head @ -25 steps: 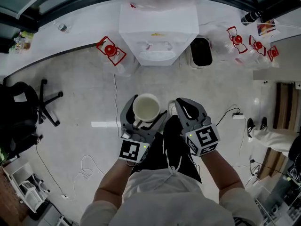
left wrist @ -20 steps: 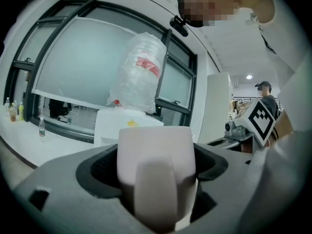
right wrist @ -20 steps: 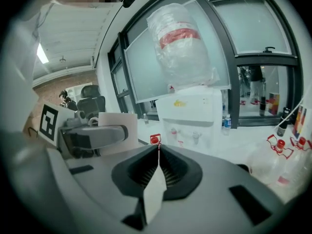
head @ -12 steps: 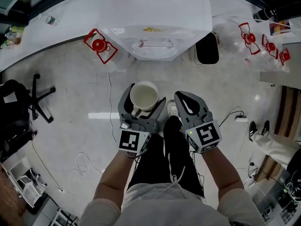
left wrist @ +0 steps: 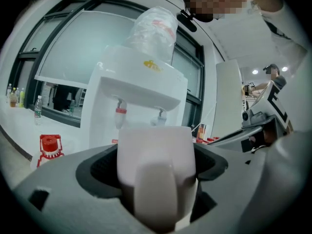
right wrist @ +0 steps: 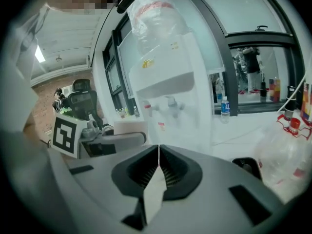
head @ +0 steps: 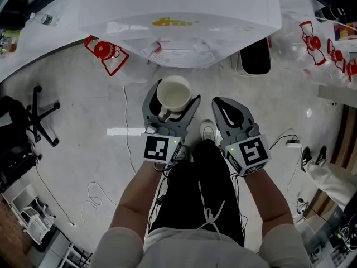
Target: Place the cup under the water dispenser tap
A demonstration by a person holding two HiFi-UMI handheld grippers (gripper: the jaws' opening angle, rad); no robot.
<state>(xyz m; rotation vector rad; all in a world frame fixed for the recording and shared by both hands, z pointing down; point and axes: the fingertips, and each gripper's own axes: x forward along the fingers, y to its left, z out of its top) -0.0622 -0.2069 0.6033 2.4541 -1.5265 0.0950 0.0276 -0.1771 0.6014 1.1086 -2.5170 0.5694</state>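
A white cup (head: 173,93) stands upright between the jaws of my left gripper (head: 171,98), which is shut on it; its handle faces back toward the wrist. In the left gripper view the cup (left wrist: 155,160) fills the gap between the jaws, with the white water dispenser (left wrist: 141,101) straight ahead and its red tap (left wrist: 120,117) and pale tap (left wrist: 158,121) above the cup's rim. My right gripper (head: 224,104) hangs beside the left one, shut and empty. The dispenser (head: 181,21) is just ahead of the cup in the head view, with the drip tray (head: 182,57) at its front.
A red bottle carrier (head: 105,52) lies left of the dispenser, a black bin (head: 256,54) right of it. More red carriers and clear bottles (head: 329,46) sit at far right. An office chair (head: 25,121) stands at left. Cables (head: 97,197) trail over the floor.
Both grippers have sunk and come closer to the dispenser, which now looms larger at the top of the head view. The cup stays in the left jaws.
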